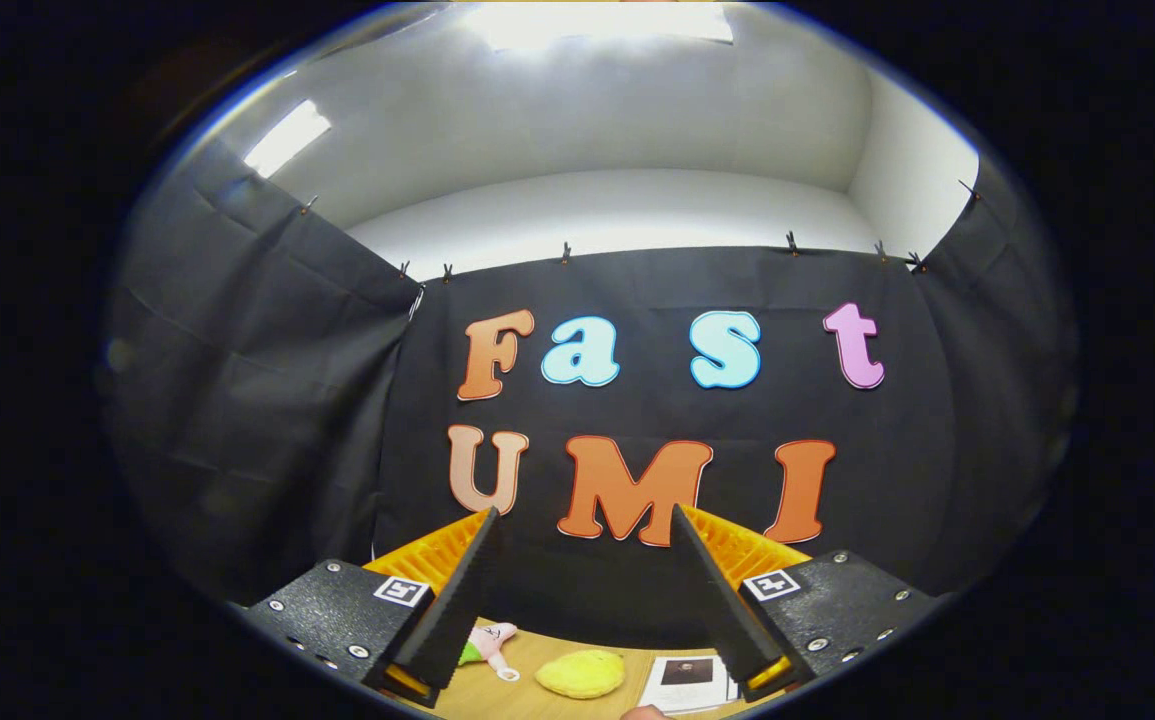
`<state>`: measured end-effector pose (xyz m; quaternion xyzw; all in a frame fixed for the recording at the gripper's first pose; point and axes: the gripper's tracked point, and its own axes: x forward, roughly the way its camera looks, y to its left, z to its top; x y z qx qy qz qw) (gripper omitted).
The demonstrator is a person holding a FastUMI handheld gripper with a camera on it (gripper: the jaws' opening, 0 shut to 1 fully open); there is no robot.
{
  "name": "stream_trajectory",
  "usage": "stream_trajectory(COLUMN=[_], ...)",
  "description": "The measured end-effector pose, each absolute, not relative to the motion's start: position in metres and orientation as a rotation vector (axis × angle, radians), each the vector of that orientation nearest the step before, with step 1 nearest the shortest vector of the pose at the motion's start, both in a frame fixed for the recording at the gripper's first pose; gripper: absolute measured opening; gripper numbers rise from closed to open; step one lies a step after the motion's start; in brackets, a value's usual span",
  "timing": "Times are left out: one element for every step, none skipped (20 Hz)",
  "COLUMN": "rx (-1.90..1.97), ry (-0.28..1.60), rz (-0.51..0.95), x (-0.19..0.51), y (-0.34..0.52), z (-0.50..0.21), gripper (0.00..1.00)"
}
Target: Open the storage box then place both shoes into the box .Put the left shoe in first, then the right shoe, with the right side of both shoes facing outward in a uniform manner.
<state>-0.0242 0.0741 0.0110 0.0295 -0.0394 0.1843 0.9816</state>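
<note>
My gripper is held high and points at the black cloth wall of the booth. Its two fingers stand wide apart with nothing between them. Low between the fingers lies a strip of wooden table.
On the wooden table below the fingers lie a small pink plush toy, a yellow plush toy and a white card with a dark picture. Black cloth walls close the booth on three sides, with a white wall and ceiling lights above.
</note>
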Motion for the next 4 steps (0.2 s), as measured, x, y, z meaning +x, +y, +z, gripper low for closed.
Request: stream_trajectory(rx=[0.061,0.065,0.07,0.076], ry=[-0.079,-0.074,-0.073,-0.074], rz=[0.372,0.371,0.37,0.366], x=[-0.0245,-0.0239,-0.0239,-0.0238], y=[0.0746,0.0738,0.0735,0.0722], z=[0.0107,0.0091,0.0084,0.0091], gripper=[0.98,0.98,0.98,0.99])
